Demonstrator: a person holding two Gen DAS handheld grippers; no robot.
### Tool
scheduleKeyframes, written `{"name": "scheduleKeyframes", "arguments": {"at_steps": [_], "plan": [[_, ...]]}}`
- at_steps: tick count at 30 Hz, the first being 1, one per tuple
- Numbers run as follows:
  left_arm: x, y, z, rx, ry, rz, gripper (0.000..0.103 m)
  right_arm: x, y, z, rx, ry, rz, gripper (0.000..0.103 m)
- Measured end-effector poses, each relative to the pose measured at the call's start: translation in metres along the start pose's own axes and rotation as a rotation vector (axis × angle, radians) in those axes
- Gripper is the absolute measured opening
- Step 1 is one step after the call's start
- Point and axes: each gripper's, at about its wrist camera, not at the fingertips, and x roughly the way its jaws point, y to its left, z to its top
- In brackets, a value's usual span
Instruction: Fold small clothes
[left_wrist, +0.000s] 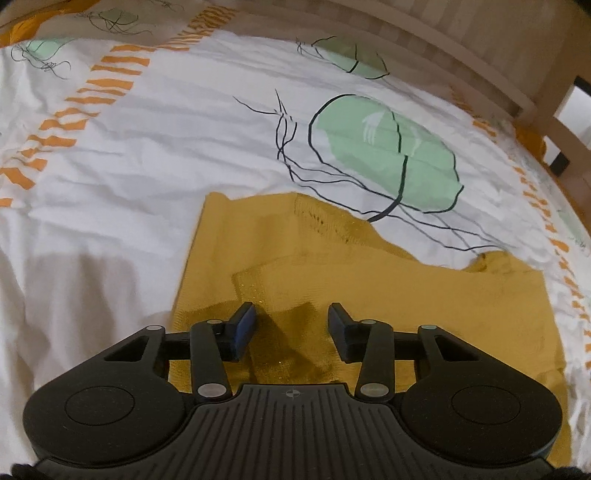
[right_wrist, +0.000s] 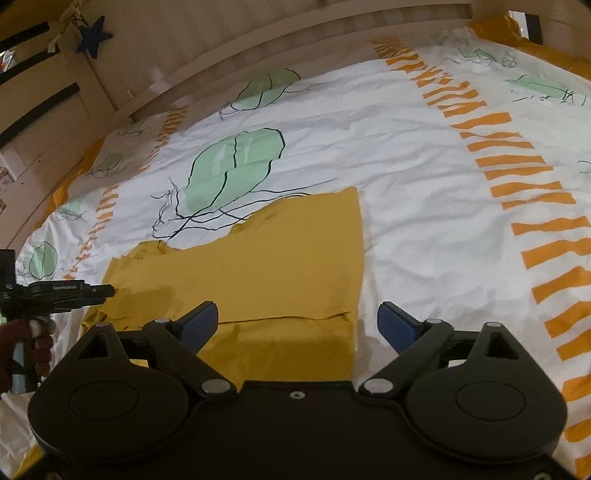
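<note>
A small mustard-yellow knit garment (left_wrist: 388, 295) lies flat on the bed, with a folded flap along its near edge (right_wrist: 295, 343). My left gripper (left_wrist: 291, 319) hovers over the garment's near left part. Its jaws stand partly apart and only cloth lies below the gap; the pads (left_wrist: 245, 323) press on nothing. In the right wrist view this gripper's tip (right_wrist: 109, 290) reaches over the garment's left end. My right gripper (right_wrist: 299, 319) is wide open above the garment's (right_wrist: 277, 258) near right corner. One blue pad (right_wrist: 397, 321) is over bare sheet and the other over cloth.
The garment rests on a white duvet (right_wrist: 424, 221) printed with orange stripes and green leaves. A wooden bed rail (left_wrist: 480, 62) curves along the far side. A blue star (right_wrist: 94, 37) hangs on the wall. A person's sleeve (right_wrist: 26, 343) shows at the left edge.
</note>
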Motion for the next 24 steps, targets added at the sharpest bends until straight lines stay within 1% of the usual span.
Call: {"name": "scheduleKeyframes", "arguments": {"at_steps": [1,2,4,5,6,10,11,12,15,16,17,18,20,24], "plan": [[0.000,0.000,0.000,0.005,-0.007,0.014,0.028,0.000,0.001,0.000,-0.001,0.001,0.002,0.094],[-0.002,0.000,0.000,0.010,-0.019,0.031,0.013,0.000,0.002,-0.001,-0.003,0.002,0.006,0.094],[-0.006,0.001,0.001,0.025,-0.050,0.053,0.003,0.001,0.004,-0.002,-0.008,0.006,0.010,0.094],[-0.009,0.001,0.002,0.036,-0.060,0.053,0.001,0.001,0.005,-0.002,-0.011,0.010,0.009,0.094],[-0.011,0.001,0.003,0.050,-0.069,0.054,0.000,0.002,0.006,-0.003,-0.012,0.015,0.008,0.094],[-0.022,-0.003,0.007,0.135,-0.127,0.098,0.000,0.004,0.007,-0.005,-0.010,0.029,0.007,0.094],[-0.023,-0.002,0.008,0.144,-0.126,0.100,0.001,0.004,0.007,-0.005,-0.010,0.030,0.008,0.094],[-0.022,-0.001,0.008,0.143,-0.112,0.098,0.003,0.004,0.008,-0.005,-0.010,0.031,0.008,0.094],[-0.013,0.004,0.006,0.109,-0.053,0.059,0.007,0.005,0.009,-0.005,-0.011,0.036,0.011,0.094],[-0.010,0.006,0.004,0.099,-0.039,0.051,0.016,0.005,0.009,-0.006,-0.011,0.038,0.012,0.094],[-0.008,0.008,0.001,0.088,-0.029,0.045,0.030,0.005,0.009,-0.006,-0.011,0.039,0.012,0.094],[-0.005,0.009,-0.001,0.075,-0.022,0.037,0.034,0.005,0.009,-0.006,-0.012,0.041,0.013,0.094],[-0.002,0.012,-0.004,0.049,-0.013,0.025,0.036,0.006,0.009,-0.006,-0.012,0.045,0.013,0.094],[-0.002,0.014,-0.004,0.027,-0.015,0.021,0.036,0.007,0.010,-0.007,-0.012,0.048,0.012,0.094]]}}
